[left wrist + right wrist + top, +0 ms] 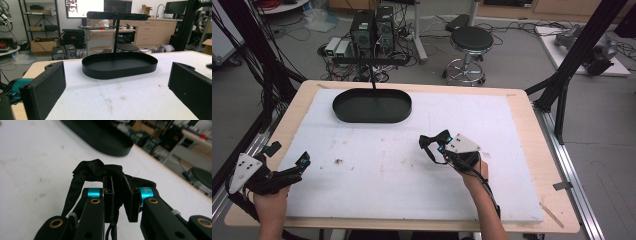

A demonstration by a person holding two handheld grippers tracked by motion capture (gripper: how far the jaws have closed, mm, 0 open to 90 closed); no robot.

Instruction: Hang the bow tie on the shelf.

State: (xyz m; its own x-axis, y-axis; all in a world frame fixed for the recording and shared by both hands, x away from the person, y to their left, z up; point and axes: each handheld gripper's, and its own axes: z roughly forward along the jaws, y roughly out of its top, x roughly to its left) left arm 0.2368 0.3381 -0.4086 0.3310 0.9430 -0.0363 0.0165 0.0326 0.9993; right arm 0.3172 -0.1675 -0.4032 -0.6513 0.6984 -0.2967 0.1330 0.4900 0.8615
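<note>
Right claw (120, 195) on black cloth (97, 170), strap hanging downward.

Black grippers (435, 145), teal joints, brass screws

The black fabric (97, 171) is partly hidden between the right hand-held gripper (117, 197) jaws; background blurred

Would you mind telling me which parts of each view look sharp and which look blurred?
High view: evenly lit and soft, the black tray legible. Left gripper view: tray fairly sharp, near jaws slightly soft. Right gripper view: the right hand-held gripper and its black cloth are sharp, the tray and room behind blurred.
</note>
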